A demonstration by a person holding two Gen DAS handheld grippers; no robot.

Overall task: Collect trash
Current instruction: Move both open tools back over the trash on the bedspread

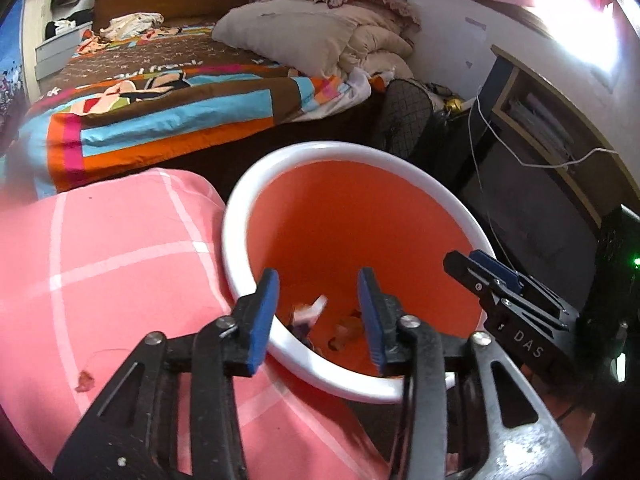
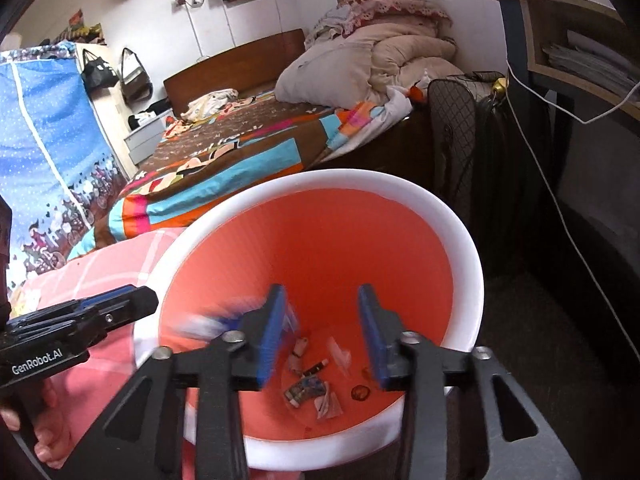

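An orange trash bin with a white rim (image 1: 256, 184) (image 2: 472, 264) stands beside a pink checked cover. Both grippers hover over its mouth. My left gripper (image 1: 318, 312) is open and empty. My right gripper (image 2: 322, 332) is open; a blurred blue and white piece (image 2: 216, 322) is in the air just left of its left finger, inside the bin. Several scraps of trash (image 2: 312, 388) lie on the bin's bottom, also seen in the left wrist view (image 1: 312, 312). A small red scrap (image 1: 85, 382) lies on the pink cover.
The pink checked cover (image 1: 100, 272) lies left of the bin. A bed with a colourful blanket (image 1: 160, 92) and piled bedding is behind. A dark desk with a white cable (image 1: 532, 120) stands on the right. A blue fabric wardrobe (image 2: 44, 140) is far left.
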